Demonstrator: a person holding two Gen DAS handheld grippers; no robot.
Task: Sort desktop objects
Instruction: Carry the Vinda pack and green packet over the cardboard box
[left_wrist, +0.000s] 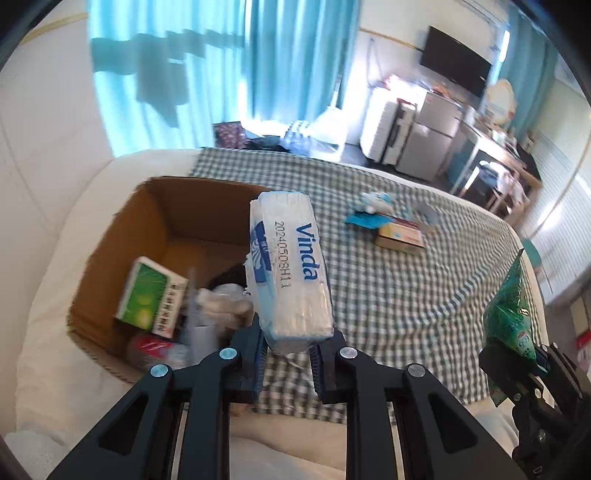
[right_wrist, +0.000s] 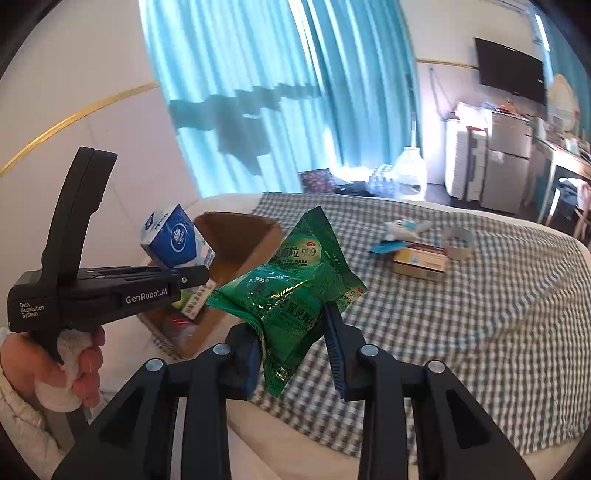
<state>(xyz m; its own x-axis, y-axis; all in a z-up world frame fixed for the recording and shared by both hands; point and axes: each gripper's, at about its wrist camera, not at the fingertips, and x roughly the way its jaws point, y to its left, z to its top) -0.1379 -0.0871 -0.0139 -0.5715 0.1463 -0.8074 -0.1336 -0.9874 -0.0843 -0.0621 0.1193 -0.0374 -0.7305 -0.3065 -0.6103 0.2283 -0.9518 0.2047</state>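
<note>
Left wrist view: left tool (left_wrist: 286, 356) clamped on the lower end of a tissue pack (left_wrist: 290, 271), white and blue, marked "Vinda", held aloft and tilted over the right rim of a box (left_wrist: 110, 240). Box is open cardboard, resting on a white bed (left_wrist: 55, 295) beside a checked cloth (left_wrist: 388, 295). Inside the box: green carton (left_wrist: 149, 297), red item (left_wrist: 149, 347), pale crumpled items, partly blurred. On the cloth, well apart from the box: small pile with a tan carton (left_wrist: 400, 236), blue strip and white toy-like item, details too small to tell. At right edge: right tool (left_wrist: 532, 360) gripping a green sachet (left_wrist: 511, 314).

Right wrist view: right tool (right_wrist: 291, 349) closed on the green sachet (right_wrist: 295, 291), foil crumpled between the pads, held clear above the cloth (right_wrist: 461, 314). At left: left tool (right_wrist: 184, 275) seen side-on, held by a hand (right_wrist: 79, 363) with a fleecy cuff, carrying the tissue pack (right_wrist: 177, 238) above the box (right_wrist: 240, 232). Green carton (right_wrist: 192, 299) partly visible inside, under the tool. Pile with tan carton (right_wrist: 419, 264) lying farther back on the cloth, beside a grey ring-shaped item (right_wrist: 460, 240). Background: teal curtains (right_wrist: 258, 92), wall screen (right_wrist: 509, 72), cabinets.
</note>
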